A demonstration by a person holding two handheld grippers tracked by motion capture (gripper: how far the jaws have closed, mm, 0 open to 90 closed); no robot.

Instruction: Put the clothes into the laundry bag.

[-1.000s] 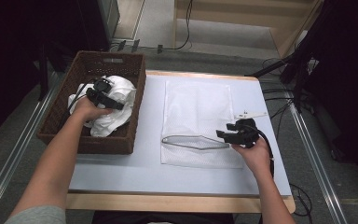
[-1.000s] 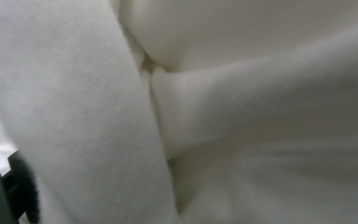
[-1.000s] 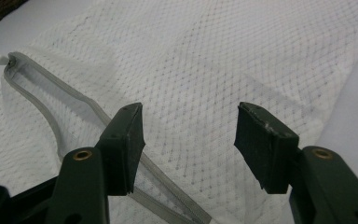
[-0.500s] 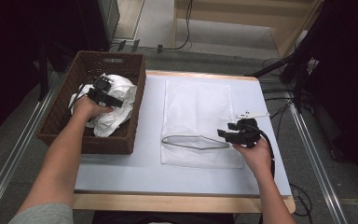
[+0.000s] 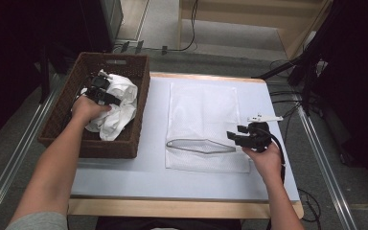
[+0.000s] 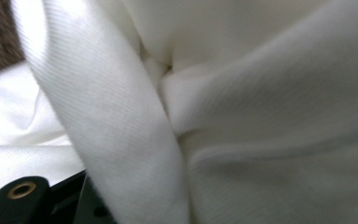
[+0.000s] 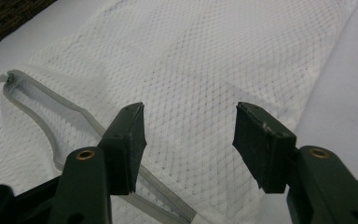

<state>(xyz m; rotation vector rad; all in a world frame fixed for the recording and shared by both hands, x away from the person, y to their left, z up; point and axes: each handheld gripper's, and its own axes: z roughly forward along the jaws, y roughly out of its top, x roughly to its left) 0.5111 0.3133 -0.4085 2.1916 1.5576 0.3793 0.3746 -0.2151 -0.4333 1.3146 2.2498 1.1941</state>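
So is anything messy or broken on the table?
Nothing looks broken or spilled. The white cloth is crumpled in the basket, where the left gripper has just been closing on it. The mesh bag lies flat on the table with its zipper gaping open beside the open right gripper.

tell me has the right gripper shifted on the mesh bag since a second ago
No. The right gripper sits at the same spot by the mesh bag opening's end.
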